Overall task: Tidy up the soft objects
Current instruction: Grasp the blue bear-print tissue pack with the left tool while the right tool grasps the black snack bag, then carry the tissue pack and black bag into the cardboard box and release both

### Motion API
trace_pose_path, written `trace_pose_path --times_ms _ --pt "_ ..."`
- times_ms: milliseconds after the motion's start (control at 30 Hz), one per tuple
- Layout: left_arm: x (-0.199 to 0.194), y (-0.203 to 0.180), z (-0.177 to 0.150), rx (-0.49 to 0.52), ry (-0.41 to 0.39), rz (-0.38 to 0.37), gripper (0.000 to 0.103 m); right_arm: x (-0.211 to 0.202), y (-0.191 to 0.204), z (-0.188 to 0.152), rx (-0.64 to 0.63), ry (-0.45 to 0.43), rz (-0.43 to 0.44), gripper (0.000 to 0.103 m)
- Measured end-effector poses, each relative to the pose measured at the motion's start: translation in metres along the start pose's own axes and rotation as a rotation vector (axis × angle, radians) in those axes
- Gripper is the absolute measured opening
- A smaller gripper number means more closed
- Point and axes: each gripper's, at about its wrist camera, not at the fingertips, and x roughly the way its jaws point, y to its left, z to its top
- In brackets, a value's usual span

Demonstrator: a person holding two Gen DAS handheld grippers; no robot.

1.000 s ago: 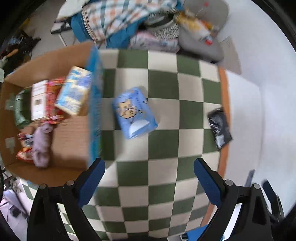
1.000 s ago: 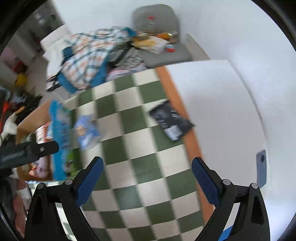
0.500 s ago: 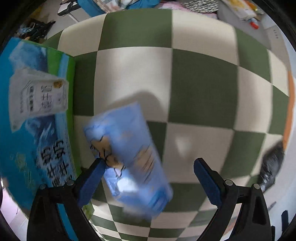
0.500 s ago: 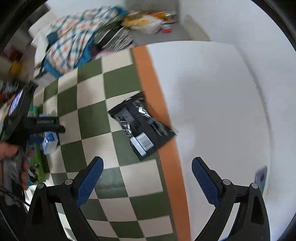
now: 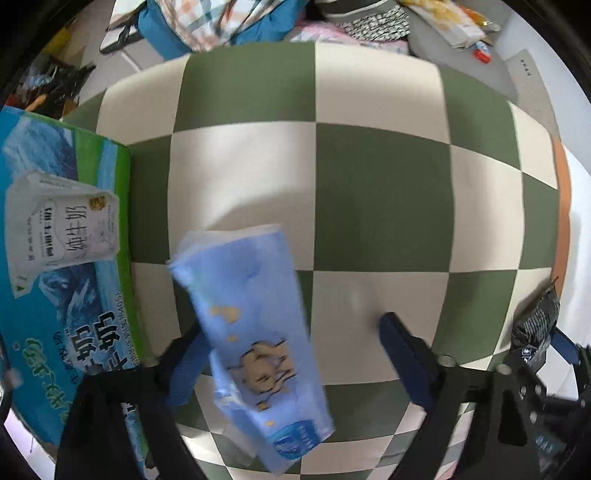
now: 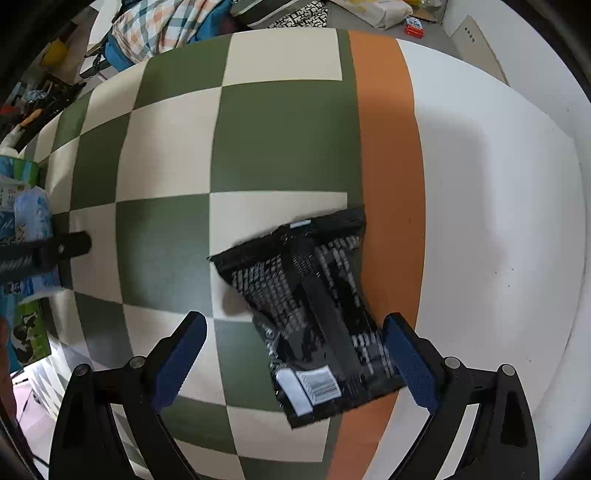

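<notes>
A light blue soft tissue pack (image 5: 255, 332) with a cartoon print lies on the green-and-cream checkered mat (image 5: 369, 192). My left gripper (image 5: 291, 354) is open low over it, jaws on either side; the pack lies nearer the left jaw. The pack also shows at the far left of the right wrist view (image 6: 31, 218). A black soft packet (image 6: 317, 306) with white print lies on the mat's orange edge. My right gripper (image 6: 295, 350) is open with the packet's near end between its jaws.
A blue and green milk carton box (image 5: 62, 266) stands at the left of the mat. A pile of clothes and bags (image 5: 229, 22) lies beyond the mat's far edge. White floor (image 6: 498, 206) lies right of the orange border.
Both grippers have come down closer to the mat. The left one has closed in over the blue pack, and the right one has closed in over the black packet. Both stay open.
</notes>
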Motion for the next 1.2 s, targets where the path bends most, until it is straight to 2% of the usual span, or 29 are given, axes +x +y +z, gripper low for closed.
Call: trace_pose_path --times_ms 33,100,133,167,400,600,667,833,967,1067,1200 --pt "-0.002 0.000 -0.002 0.005 -0.009 -0.001 0.069 0.001 -0.001 0.000 0.012 0.001 0.008 0.094" --pt "-0.008 0.001 -0.007 0.017 -0.025 -0.009 0.043 0.004 -0.005 0.001 0.045 0.014 -0.004 0.083" --pt "-0.010 0.002 -0.010 0.018 -0.025 -0.026 0.040 0.005 -0.009 0.003 0.060 0.016 -0.013 0.073" --pt "-0.011 0.002 -0.011 0.016 -0.020 -0.044 0.034 0.005 -0.011 0.001 0.071 0.015 -0.018 0.068" --pt "-0.026 0.001 -0.020 0.023 -0.018 -0.107 0.018 0.003 -0.015 -0.010 0.149 0.012 0.027 0.056" --pt "-0.057 -0.017 -0.050 0.055 -0.048 -0.162 0.014 -0.014 -0.010 -0.022 0.184 -0.015 0.080 0.054" --pt "-0.062 -0.017 -0.060 0.060 -0.051 -0.185 0.014 -0.024 -0.006 -0.029 0.186 -0.031 0.095 0.054" --pt "-0.105 -0.005 -0.077 0.086 -0.099 -0.270 0.014 -0.067 0.019 -0.046 0.178 -0.085 0.145 0.054" --pt "-0.147 0.024 -0.096 0.100 -0.167 -0.325 0.014 -0.113 0.057 -0.061 0.140 -0.158 0.179 0.054" --pt "-0.173 0.062 -0.108 0.090 -0.213 -0.355 0.014 -0.138 0.100 -0.075 0.091 -0.201 0.203 0.054" --pt "-0.197 0.128 -0.119 0.050 -0.255 -0.368 0.014 -0.162 0.155 -0.106 0.039 -0.219 0.283 0.054"
